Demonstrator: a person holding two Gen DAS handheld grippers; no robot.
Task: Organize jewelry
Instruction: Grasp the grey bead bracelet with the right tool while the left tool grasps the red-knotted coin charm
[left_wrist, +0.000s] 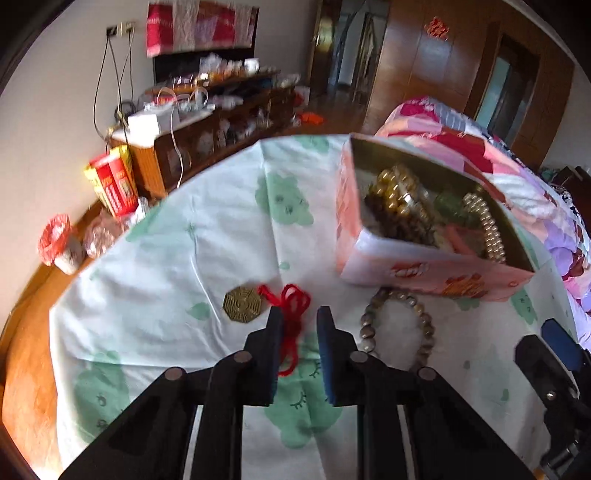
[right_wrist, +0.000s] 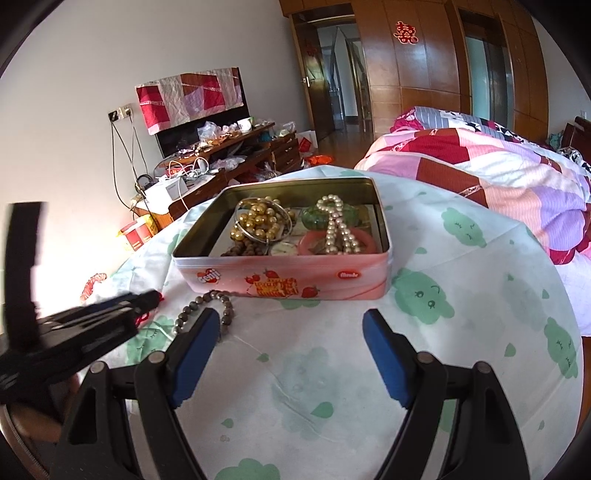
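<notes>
Table: round, under a white cloth (right_wrist: 332, 369) printed with green clouds.
Tin: pink tin (right_wrist: 288, 280) stands open near the middle of the cloth, lid off.
Tin contents: gold beads (right_wrist: 258, 221), a pearl string (right_wrist: 338, 229), a green piece (right_wrist: 310, 216), a pink bangle (right_wrist: 314, 242) and dark wooden beads (right_wrist: 243, 251), all piled together.
Bracelet: brown bead bracelet (left_wrist: 397, 325) lies flat on the cloth just in front of the tin, outside it.
Pendant: brass octagonal pendant (left_wrist: 242, 303) lies on the cloth left of the bracelet, its red cord (left_wrist: 293, 325) trailing toward the left claw.
Left claw: left gripper (left_wrist: 298, 321) is low over the cloth, jaws narrowed with a small gap; the red cord runs between them, against the left pad, but a firm pinch is not clear.
Right claw: right gripper (right_wrist: 291, 328) hovers in front of the tin, jaws wide apart, nothing between them; its left finger (right_wrist: 195, 343) sits just beside the bracelet.
</notes>
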